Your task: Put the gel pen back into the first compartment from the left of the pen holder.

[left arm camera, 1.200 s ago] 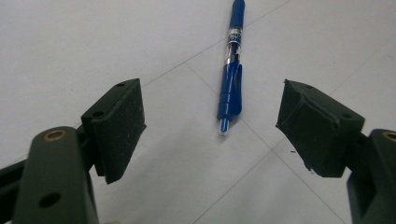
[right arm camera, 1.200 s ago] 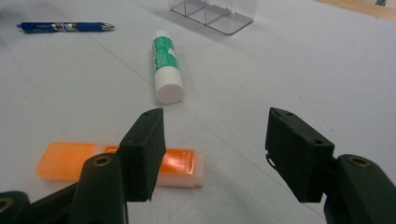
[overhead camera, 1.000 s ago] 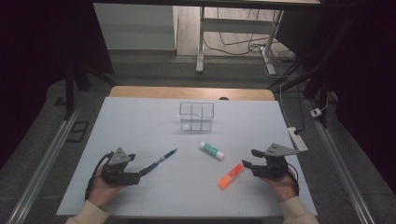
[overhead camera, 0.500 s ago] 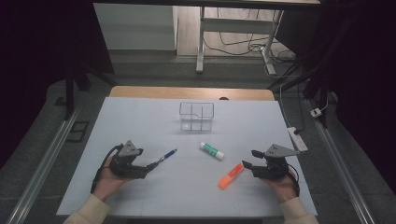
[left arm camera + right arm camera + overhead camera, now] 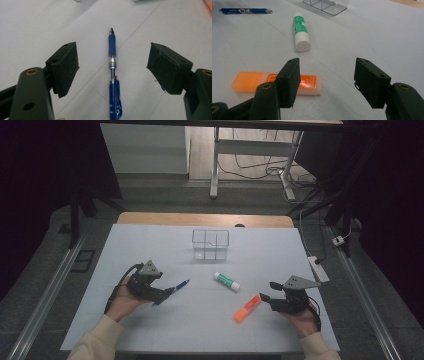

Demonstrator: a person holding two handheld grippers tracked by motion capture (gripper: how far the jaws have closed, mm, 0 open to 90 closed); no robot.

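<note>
A blue pen (image 5: 172,290) (image 5: 113,72) lies on the white table (image 5: 150,245). My left gripper (image 5: 165,293) (image 5: 112,66) is open, its jaws standing on either side of the pen without touching it. A green-and-white glue stick (image 5: 227,281) (image 5: 301,31) lies near the table's middle. An orange marker (image 5: 247,308) (image 5: 274,83) lies just left of my right gripper (image 5: 266,298) (image 5: 327,78), which is open with nothing between its jaws. A clear divided box (image 5: 210,244) (image 5: 325,5) stands farther back.
A power strip (image 5: 319,268) lies at the table's right edge. Beyond the far edge are a table frame (image 5: 216,165) and loose cables on the floor. Dark rails run along both sides.
My left gripper has moved right and forward to the pen, so that its jaws now straddle it. The right gripper has stayed still.
</note>
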